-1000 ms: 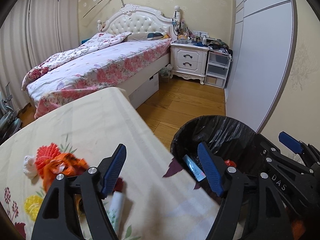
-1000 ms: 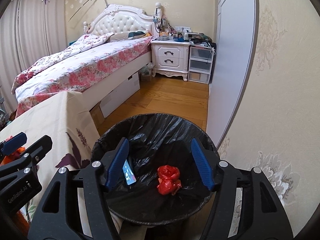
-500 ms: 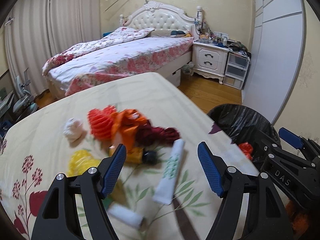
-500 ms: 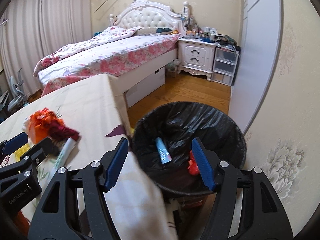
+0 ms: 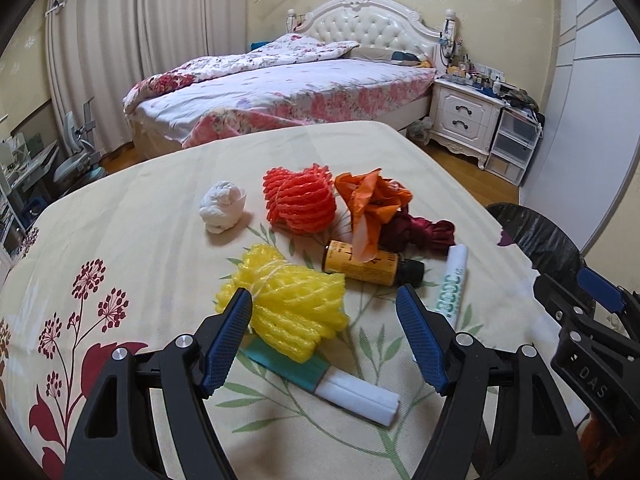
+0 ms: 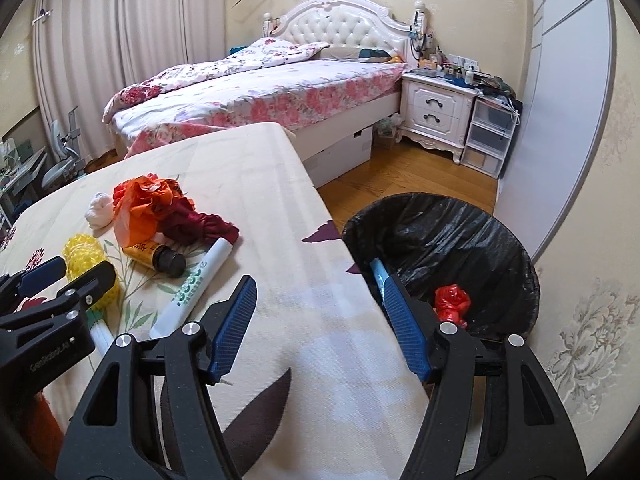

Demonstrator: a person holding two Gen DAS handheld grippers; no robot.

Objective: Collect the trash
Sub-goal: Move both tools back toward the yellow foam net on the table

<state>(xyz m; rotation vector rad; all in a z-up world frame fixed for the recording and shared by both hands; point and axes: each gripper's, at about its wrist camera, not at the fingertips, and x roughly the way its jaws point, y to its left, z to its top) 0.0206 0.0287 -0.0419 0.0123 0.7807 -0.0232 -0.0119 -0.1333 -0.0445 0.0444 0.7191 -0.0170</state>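
Trash lies on the cream floral tablecloth [image 5: 120, 240]: a yellow foam net [image 5: 284, 304], an orange foam net [image 5: 300, 200], a white paper wad [image 5: 222, 212], orange crumpled paper [image 5: 372, 200], dark red wrapper [image 5: 416, 234], an amber bottle [image 5: 364, 266], a white-green tube [image 5: 450, 284] and a green-white tube [image 5: 340, 384]. My left gripper [image 5: 324, 340] is open and empty just above the yellow net. My right gripper [image 6: 320, 328] is open and empty over the table's right edge, beside the black-lined bin [image 6: 460, 240], which holds a red wad [image 6: 452, 304] and a blue tube [image 6: 378, 274].
A bed [image 6: 260, 92] stands behind the table, with a white nightstand [image 6: 436, 116] and plastic drawers [image 6: 486, 140] to its right. A wardrobe [image 6: 560, 100] and wall run close behind the bin. Wooden floor [image 6: 400, 176] lies between bed and bin.
Both grippers have swung left from over the bin toward the table. The left one now faces the pile of trash, closer to the yellow net. Both stayed open.
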